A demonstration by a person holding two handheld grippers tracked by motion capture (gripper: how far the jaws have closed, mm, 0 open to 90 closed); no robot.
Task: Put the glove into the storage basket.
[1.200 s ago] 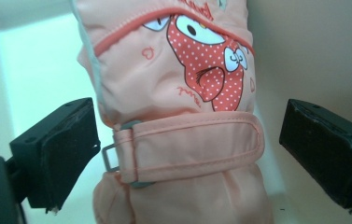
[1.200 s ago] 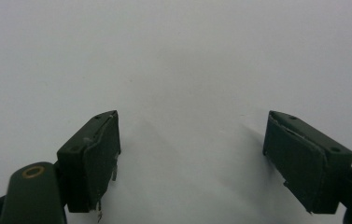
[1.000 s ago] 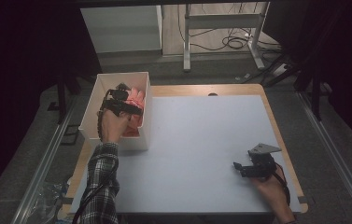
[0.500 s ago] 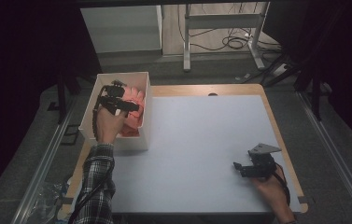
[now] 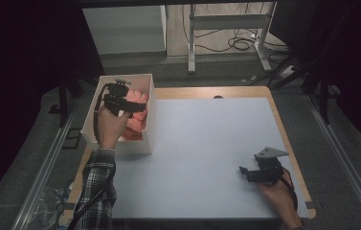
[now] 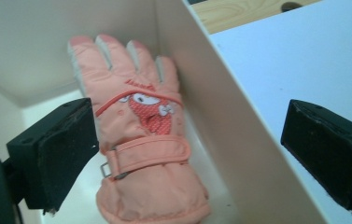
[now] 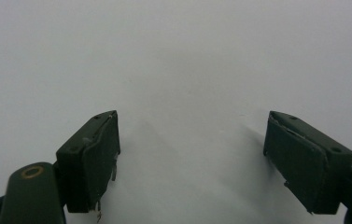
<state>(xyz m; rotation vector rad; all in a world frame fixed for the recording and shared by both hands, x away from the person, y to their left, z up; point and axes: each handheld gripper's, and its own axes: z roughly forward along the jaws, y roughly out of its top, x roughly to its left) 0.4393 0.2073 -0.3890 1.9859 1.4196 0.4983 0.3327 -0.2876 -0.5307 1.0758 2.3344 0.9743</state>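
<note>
Left gripper (image 6: pixel 187 154) hangs over the white box (image 5: pixel 148 125), jaws spread wide, nothing pinched; pink glove (image 6: pixel 148 140) lies flat inside the box against its right wall, not yet grasped; right gripper (image 5: pixel 245 173) rests well apart from the box on the white table (image 5: pixel 207 143), jaws spread, empty; pickup looks barely begun.
</note>
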